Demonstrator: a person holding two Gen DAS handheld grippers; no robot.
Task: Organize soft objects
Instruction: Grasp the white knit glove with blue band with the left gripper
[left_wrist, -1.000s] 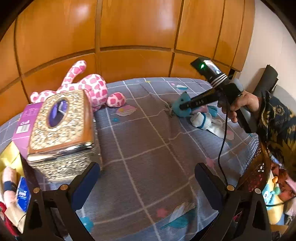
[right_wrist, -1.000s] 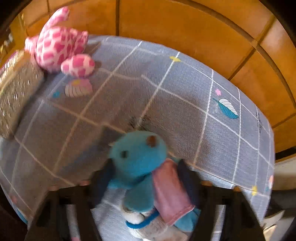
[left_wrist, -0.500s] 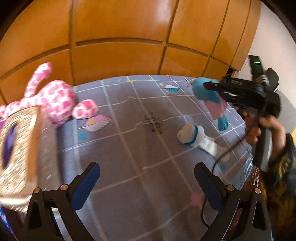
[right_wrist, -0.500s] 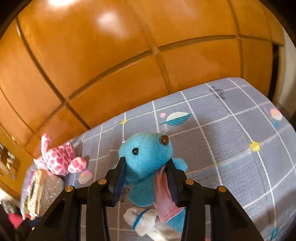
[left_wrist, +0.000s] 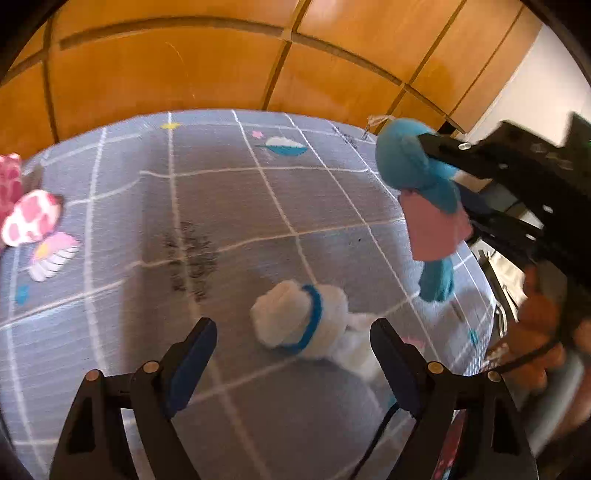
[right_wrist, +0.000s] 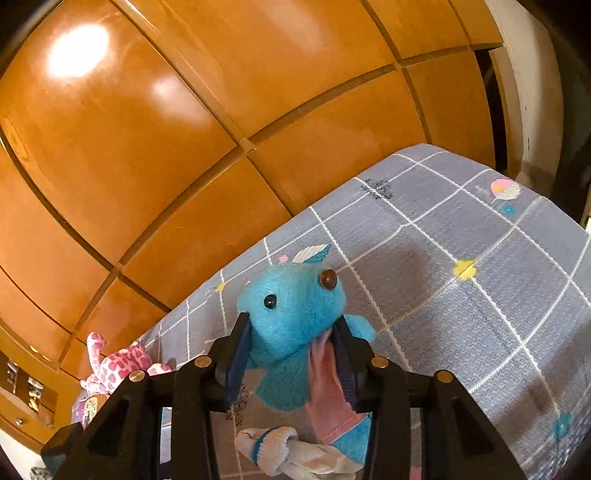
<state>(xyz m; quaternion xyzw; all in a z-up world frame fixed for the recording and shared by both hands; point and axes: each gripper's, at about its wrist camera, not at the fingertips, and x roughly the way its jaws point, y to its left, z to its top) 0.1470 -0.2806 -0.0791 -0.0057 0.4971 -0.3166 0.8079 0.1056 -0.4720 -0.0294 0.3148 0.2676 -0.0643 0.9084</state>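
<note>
My right gripper is shut on a blue plush toy with a pink cloth and holds it in the air above the grey checked bedspread. The toy also shows at the right of the left wrist view. A white rolled sock with a blue band lies on the bedspread just ahead of my open, empty left gripper; it also shows low in the right wrist view. A pink-spotted plush lies at the far left.
Orange wooden panels rise behind the bed. The bedspread ends at the right, where a hand holds the right gripper's handle. A shelf corner sits at the far left.
My left gripper has moved right and closer to the white sock; the patterned tissue box has left its view. My right gripper holds the blue toy a little higher.
</note>
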